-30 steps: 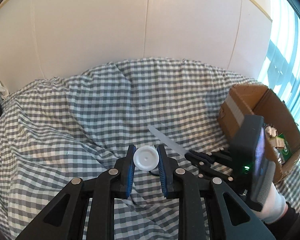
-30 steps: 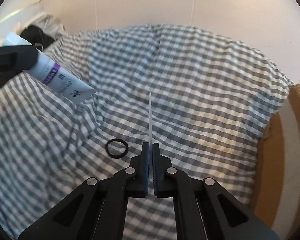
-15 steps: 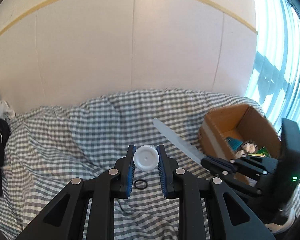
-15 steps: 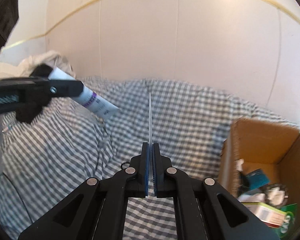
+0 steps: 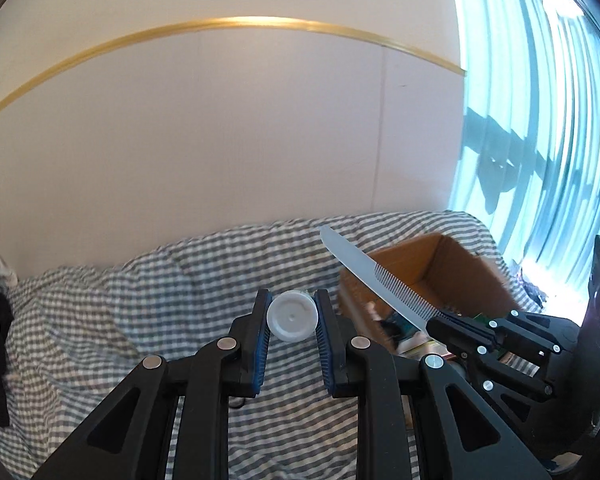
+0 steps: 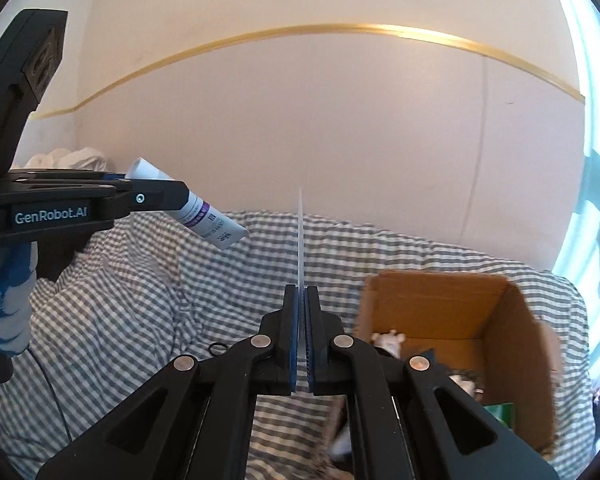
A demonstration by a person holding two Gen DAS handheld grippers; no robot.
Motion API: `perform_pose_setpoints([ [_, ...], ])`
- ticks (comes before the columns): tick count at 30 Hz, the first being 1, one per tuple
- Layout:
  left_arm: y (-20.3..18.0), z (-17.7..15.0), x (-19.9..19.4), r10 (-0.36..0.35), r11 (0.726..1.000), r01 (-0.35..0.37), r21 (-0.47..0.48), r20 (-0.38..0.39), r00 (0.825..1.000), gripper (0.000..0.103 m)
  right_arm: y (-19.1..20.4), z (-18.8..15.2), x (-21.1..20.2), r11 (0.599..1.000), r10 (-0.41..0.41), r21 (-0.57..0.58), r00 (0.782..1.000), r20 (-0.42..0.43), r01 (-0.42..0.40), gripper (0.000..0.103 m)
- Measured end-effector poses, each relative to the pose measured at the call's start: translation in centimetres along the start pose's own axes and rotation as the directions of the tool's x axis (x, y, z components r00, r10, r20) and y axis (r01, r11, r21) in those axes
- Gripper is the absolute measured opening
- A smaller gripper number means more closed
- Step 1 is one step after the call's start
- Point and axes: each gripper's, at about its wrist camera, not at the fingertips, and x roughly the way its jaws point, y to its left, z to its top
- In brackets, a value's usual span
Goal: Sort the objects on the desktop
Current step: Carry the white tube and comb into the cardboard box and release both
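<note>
I see a white tube (image 6: pixel 188 204) with a purple band and small print, held off the cloth between the left gripper's (image 5: pixel 292 316) pads; from the left wrist its round white cap (image 5: pixel 291 317) faces me, and from the right wrist it slants down toward the right. A pale, translucent comb (image 5: pixel 376 282) with fine teeth along one edge is clamped by its toothed end in the right gripper (image 6: pixel 301 316), its plain handle end jutting up and away, edge-on from the right wrist. An open cardboard box (image 6: pixel 440 300) sits on the checked cloth, already holding several small items I can't identify.
</note>
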Motion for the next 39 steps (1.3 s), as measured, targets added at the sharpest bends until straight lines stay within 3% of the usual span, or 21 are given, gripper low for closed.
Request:
perform_pose_setpoints([
  [8,-5.6,1.9,0.7,-0.05,0.998,0.048,0.051,0.03,0.998,0.022,-5.0,0.1,-3.4,0.993,-0.087,0.088,0.994,0.059,0.081,0.002],
  [14,-9.0,2.2,2.8,-0.07,0.994,0.067,0.084,0.027,0.997,0.022,-6.3,-0.4,-3.9,0.986,-0.127,0.113,0.99,0.064,0.119,0.002],
  [20,-12.0,1.8,5.7,-0.086,0.99,0.087,0.111,-0.01,0.996,0.022,-8.5,-1.4,-2.9,0.975,-0.154,0.168,0.988,0.031,0.147,0.002],
  [39,-15.1,-1.4,14.9,-0.088,0.991,0.103,0.09,-0.159,0.983,0.022,-14.0,-6.3,1.2,0.945,-0.157,0.266,0.978,-0.139,0.19,0.002],
])
